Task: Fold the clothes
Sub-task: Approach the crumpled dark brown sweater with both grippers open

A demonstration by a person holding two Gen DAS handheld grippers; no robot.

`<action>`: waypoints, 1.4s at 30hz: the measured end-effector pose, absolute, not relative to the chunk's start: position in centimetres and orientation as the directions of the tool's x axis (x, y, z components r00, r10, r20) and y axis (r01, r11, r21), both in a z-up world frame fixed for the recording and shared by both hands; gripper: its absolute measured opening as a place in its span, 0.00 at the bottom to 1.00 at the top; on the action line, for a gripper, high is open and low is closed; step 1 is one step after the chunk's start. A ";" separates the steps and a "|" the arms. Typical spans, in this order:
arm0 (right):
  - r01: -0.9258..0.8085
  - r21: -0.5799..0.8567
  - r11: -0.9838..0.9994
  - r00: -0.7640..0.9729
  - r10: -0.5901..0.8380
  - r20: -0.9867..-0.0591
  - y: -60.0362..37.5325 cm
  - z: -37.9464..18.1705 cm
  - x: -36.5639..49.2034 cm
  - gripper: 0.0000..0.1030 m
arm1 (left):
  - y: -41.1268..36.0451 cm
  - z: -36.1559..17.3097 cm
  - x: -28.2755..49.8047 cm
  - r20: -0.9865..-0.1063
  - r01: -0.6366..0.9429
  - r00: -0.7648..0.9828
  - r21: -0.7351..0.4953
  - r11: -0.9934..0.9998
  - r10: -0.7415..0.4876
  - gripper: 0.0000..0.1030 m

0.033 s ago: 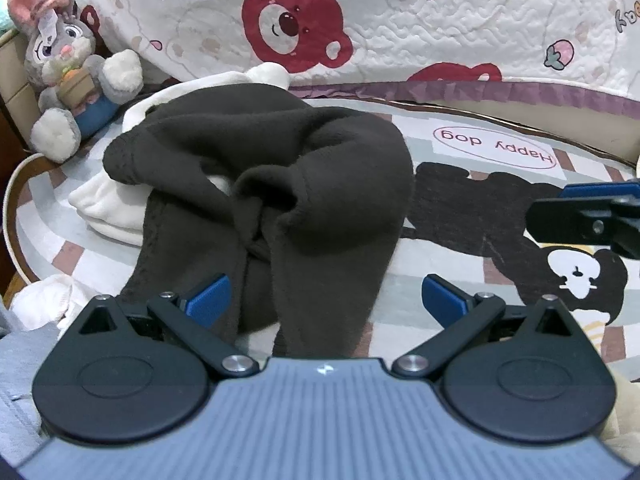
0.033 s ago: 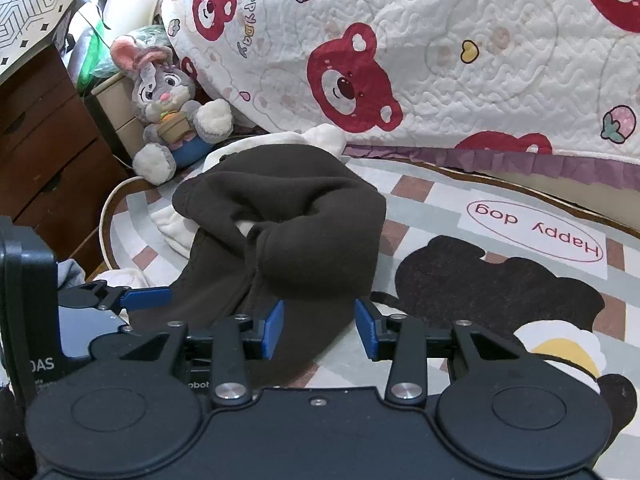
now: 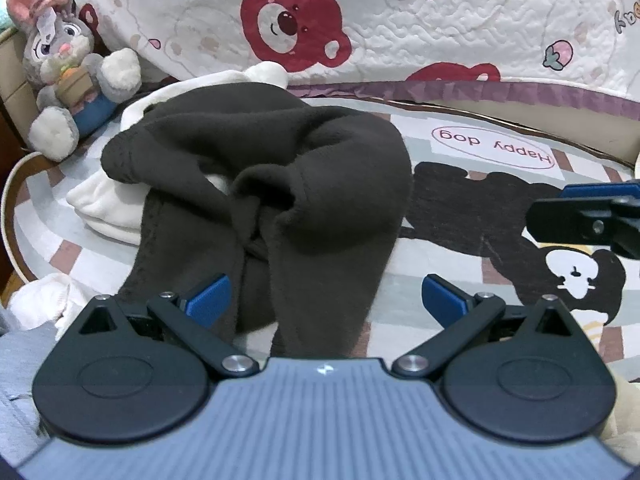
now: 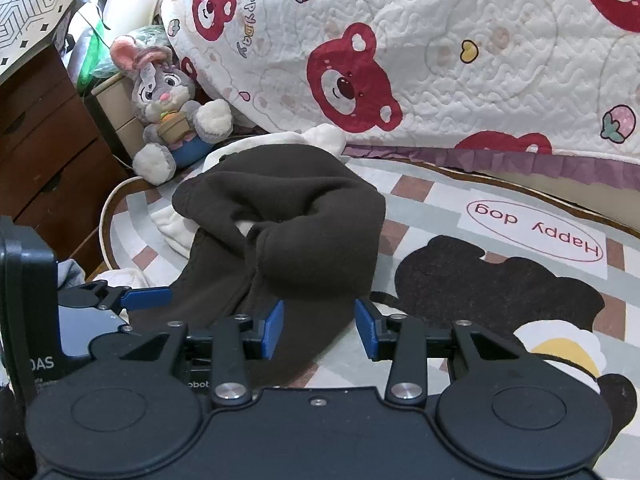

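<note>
Left wrist view: left gripper (image 3: 326, 294) is hanging low with its blue fingers (image 3: 208, 296) spread wide apart, gripping nothing. Near end of the dark brown garment (image 3: 276, 200) is lying between and just ahead of them, crumpled in a heap on the rug (image 3: 460, 264). Garment is bunching into thick folds at its middle, one long flap trailing toward the camera. Its far part is sitting partly on top of a cream garment (image 3: 104, 208), which is peeking out on the left and behind. Right gripper is poking in at the right edge (image 3: 588, 216), well apart from the heap.

Right wrist view: right gripper (image 4: 320, 330) is also sitting parted, narrower gap, nothing between the fingers (image 4: 274, 330); the brown flap (image 4: 288, 264) is lying just beyond them. Left gripper's blue finger (image 4: 146, 297) is showing at the left, over the flap's edge. Rug is showing a black dog print and "Happy dog" lettering (image 4: 536, 236). Plush rabbit (image 4: 172, 100) is sitting at the far left corner, beside a wooden dresser (image 4: 44, 152). Bear-print quilt (image 4: 440, 52) is hanging down behind the clothes.
</note>
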State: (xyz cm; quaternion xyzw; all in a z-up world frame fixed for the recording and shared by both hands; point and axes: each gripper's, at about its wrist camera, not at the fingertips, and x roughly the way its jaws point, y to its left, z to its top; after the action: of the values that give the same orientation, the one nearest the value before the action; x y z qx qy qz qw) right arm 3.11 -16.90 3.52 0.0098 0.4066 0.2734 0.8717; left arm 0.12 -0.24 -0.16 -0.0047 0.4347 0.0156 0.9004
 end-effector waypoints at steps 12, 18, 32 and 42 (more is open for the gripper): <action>-0.474 0.228 0.850 0.524 0.481 -0.702 -16.9 3.4 2.9 0.45 | 0.7 0.0 0.7 -0.792 -0.037 0.610 -0.032 0.999 -0.003 1.00; -0.480 0.230 0.847 0.532 0.490 -0.691 -17.3 3.1 2.8 0.45 | 0.8 0.0 0.9 -0.796 -0.041 0.606 -0.031 0.999 0.000 1.00; -0.491 0.229 0.840 0.527 0.496 -0.690 -16.9 3.2 2.7 0.46 | 1.1 -0.1 1.0 -0.798 -0.050 0.602 -0.023 0.998 0.012 1.00; -0.492 0.235 0.838 0.522 0.500 -0.691 -17.1 2.9 2.7 0.46 | 1.1 0.0 1.2 -0.801 -0.050 0.599 -0.020 0.999 0.014 1.00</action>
State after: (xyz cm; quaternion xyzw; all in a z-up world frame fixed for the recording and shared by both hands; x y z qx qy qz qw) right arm 2.67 -17.05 2.95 0.0048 0.3976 0.2845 0.8723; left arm 1.17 1.14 -0.04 -0.0201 0.4475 0.0177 0.8939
